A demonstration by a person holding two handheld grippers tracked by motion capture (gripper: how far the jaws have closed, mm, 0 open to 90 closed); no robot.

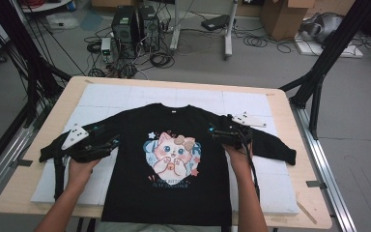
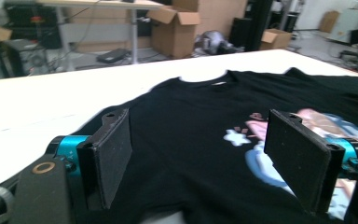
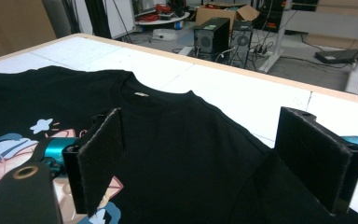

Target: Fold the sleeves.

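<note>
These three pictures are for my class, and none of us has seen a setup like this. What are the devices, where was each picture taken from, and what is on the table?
A person stands at a table holding a two-jaw tool in each hand: the left gripper and the right gripper. The high view looks down from above. Each of the other two comes from a camera riding on one gripper, looking along its black jaws. A black sweatshirt with a cartoon cat print lies flat, sleeves spread. Both grippers' jaws stand wide apart over the cloth; nothing is held.
</note>
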